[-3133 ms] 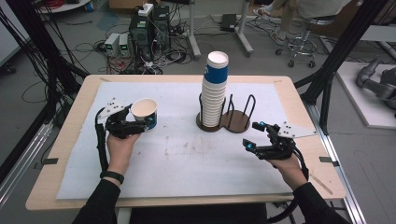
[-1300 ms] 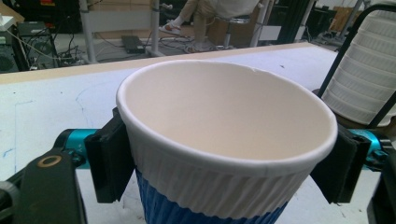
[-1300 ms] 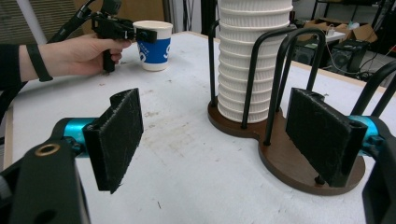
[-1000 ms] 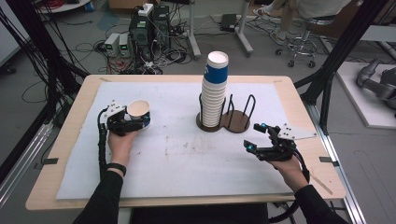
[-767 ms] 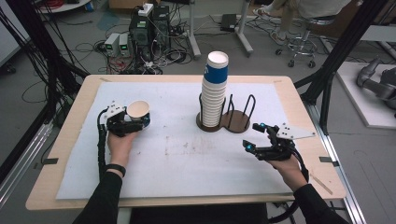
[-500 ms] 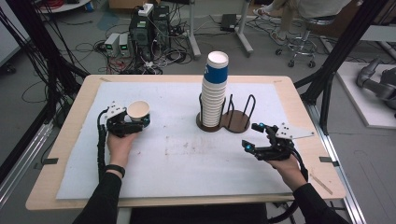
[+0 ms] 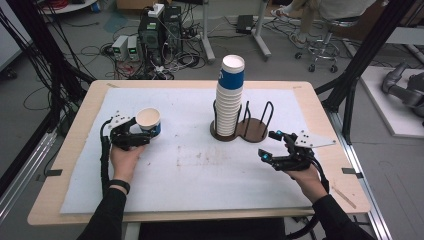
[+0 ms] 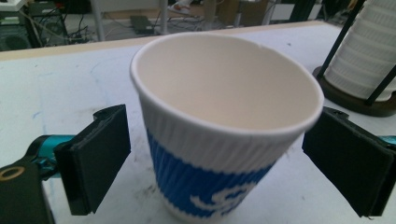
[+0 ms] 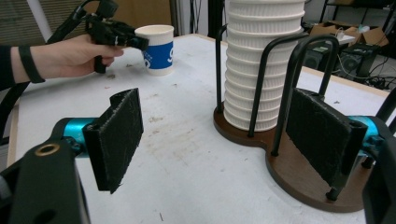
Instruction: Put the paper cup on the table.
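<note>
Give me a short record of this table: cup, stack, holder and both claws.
cup: paper cup, upright on the mat, empty, between the left claw's jaws
left claw: open, pads clear of the cup
stack: cup stack in the holder's left bay
holder: wooden holder, right bay empty
right claw: open, holding nothing

Paper cup at left: white ribbed top band, cream inside, blue lower body with white print. Cup stack at centre: white ribbed, top cup blue-banded. Holder: dark brown base, black wire hoops. Left gripper and right gripper: black pads, teal fittings. Table: pale wood edge, white mat with brownish smudges. Sleeves black.
</note>
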The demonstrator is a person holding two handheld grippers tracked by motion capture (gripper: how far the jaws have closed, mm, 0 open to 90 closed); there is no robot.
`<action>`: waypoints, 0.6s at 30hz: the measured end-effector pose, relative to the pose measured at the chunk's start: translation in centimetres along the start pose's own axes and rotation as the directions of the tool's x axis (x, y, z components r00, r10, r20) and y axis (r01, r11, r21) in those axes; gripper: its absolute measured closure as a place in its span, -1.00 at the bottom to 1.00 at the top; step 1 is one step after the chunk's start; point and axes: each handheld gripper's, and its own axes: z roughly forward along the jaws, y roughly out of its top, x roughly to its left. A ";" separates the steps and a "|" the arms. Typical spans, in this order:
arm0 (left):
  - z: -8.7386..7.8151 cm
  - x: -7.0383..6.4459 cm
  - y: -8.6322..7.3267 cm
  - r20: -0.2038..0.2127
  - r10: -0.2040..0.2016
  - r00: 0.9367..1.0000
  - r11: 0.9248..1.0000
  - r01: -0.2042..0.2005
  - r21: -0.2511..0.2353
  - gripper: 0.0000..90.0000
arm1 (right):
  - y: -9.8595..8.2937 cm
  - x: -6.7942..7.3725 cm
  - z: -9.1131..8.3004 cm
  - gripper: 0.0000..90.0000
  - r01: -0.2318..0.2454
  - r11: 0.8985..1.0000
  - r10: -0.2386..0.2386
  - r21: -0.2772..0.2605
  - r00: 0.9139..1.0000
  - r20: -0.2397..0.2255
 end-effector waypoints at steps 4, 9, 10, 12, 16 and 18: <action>-1.2 -0.2 -0.1 -0.005 0.001 1.000 1.000 -0.001 0.006 -0.84 | 0.1 -0.1 -0.1 -0.56 -0.006 1.000 0.006 -0.008 1.000 0.003; -2.3 -0.5 0.1 -0.030 -0.002 1.000 1.000 0.002 0.003 -0.84 | 0.1 -0.3 0.1 -0.56 -0.003 1.000 0.003 -0.018 1.000 0.004; -2.6 -0.6 0.1 -0.032 -0.009 0.999 1.000 0.009 -0.002 -0.84 | 0.1 -0.3 0.1 -0.56 -0.010 1.000 0.010 -0.014 1.000 0.003; -3.1 -0.8 0.2 -0.039 -0.022 0.999 1.000 0.022 -0.005 -0.84 | 0.0 -0.5 0.1 -0.56 -0.011 1.000 0.011 -0.014 1.000 0.001; -4.4 -1.2 0.2 -0.040 -0.041 0.998 0.999 0.040 -0.020 -0.84 | 0.0 -0.7 0.1 -0.56 -0.021 1.000 0.021 -0.017 1.000 0.001; -5.2 -1.5 0.1 -0.035 -0.031 0.999 0.999 0.030 -0.022 -0.84 | 0.0 -0.7 0.0 -0.56 -0.022 1.000 0.023 -0.017 1.000 0.006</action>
